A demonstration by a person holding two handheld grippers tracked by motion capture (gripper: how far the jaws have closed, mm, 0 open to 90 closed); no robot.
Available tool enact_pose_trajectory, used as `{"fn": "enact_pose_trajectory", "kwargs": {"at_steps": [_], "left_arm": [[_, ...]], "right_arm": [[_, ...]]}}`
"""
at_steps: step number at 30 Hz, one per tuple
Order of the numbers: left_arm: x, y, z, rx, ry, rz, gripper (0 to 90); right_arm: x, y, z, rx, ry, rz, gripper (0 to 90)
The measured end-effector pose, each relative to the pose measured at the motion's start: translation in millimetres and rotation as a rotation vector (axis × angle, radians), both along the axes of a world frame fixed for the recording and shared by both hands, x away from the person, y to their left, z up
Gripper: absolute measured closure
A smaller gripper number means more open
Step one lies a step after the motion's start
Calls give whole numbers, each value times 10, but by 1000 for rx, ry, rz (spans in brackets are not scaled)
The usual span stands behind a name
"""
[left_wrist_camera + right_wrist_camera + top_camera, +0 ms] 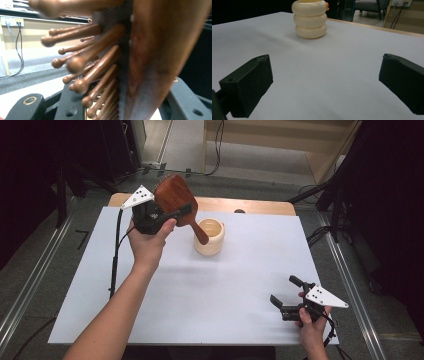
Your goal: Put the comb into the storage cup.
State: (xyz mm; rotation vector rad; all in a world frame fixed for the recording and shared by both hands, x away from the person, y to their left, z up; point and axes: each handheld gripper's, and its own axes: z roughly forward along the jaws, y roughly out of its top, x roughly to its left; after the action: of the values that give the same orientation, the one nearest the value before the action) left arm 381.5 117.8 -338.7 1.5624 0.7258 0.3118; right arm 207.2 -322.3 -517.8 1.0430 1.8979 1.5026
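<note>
A brown wooden hairbrush (175, 195) is held up in the air over the table's far left, its handle slanting down toward a cream ribbed cup (209, 236). My left gripper (179, 211) is shut on the brush's head. In the left gripper view the brush (155, 50) stands between the jaws, with its round-tipped wooden bristles (95, 67) pointing left. Near the front right edge my right gripper (285, 291) stands open with nothing between its jaws. The right gripper view shows that gripper (327, 75) low over the sheet and facing the cup (310, 21) farther off.
A white sheet (200, 310) covers the table, and a wooden strip (260, 207) shows along its far edge. The left gripper's black cable (115, 260) trails down the sheet's left side. Dark stands and floor cables surround the table.
</note>
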Motion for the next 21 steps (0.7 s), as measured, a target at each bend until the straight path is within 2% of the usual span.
{"fn": "enact_pose_trajectory", "kwargs": {"at_steps": [10, 13, 21], "left_arm": [[106, -76, 29, -2, -3, 8, 571], [133, -105, 39, 10, -8, 10, 571], [214, -159, 5, 11, -5, 13, 570]], "right_arm": [[-4, 0, 2, -3, -5, 13, 0], [-6, -1, 1, 0, -6, 12, 0], [-14, 13, 4, -10, -16, 16, 0]]}}
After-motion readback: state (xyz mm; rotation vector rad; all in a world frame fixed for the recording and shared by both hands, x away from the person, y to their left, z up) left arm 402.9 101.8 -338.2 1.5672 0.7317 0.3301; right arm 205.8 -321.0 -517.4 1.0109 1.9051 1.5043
